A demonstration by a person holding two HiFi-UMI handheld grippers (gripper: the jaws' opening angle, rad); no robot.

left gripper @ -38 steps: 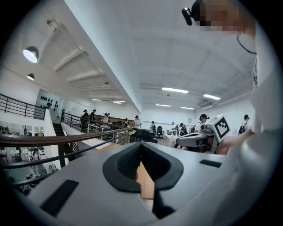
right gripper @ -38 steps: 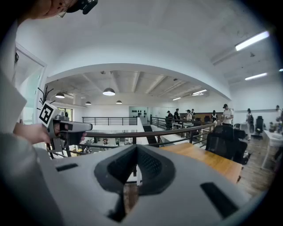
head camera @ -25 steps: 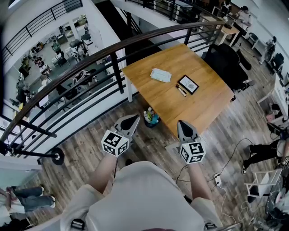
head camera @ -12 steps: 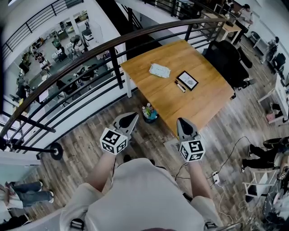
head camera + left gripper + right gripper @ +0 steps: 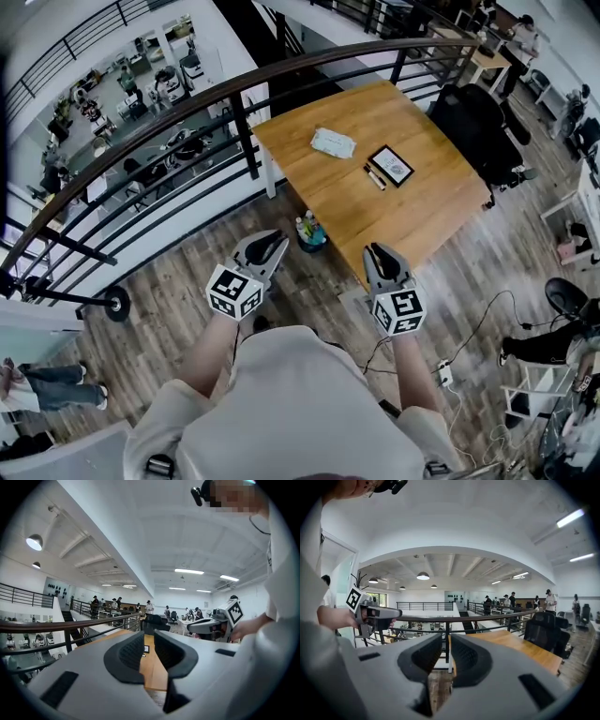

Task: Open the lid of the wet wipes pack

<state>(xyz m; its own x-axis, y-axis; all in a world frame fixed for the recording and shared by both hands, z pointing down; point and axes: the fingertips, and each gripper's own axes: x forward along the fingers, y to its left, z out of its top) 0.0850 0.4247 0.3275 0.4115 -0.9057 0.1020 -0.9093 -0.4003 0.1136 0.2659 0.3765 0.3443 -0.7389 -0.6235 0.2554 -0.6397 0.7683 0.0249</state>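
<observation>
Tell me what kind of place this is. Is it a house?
Not a house; most likely a big open office on an upper floor. A black railing looks down on desks and people below, and a wooden table and a black office chair stand nearby.

Nothing readable is showing anywhere. The white cube on the left claw and the white cube on the right claw are showing only black-and-white square marker patterns, no letters. Print on the pale flat wet wipes pack on the wooden desk is coming out too small to read.
</observation>
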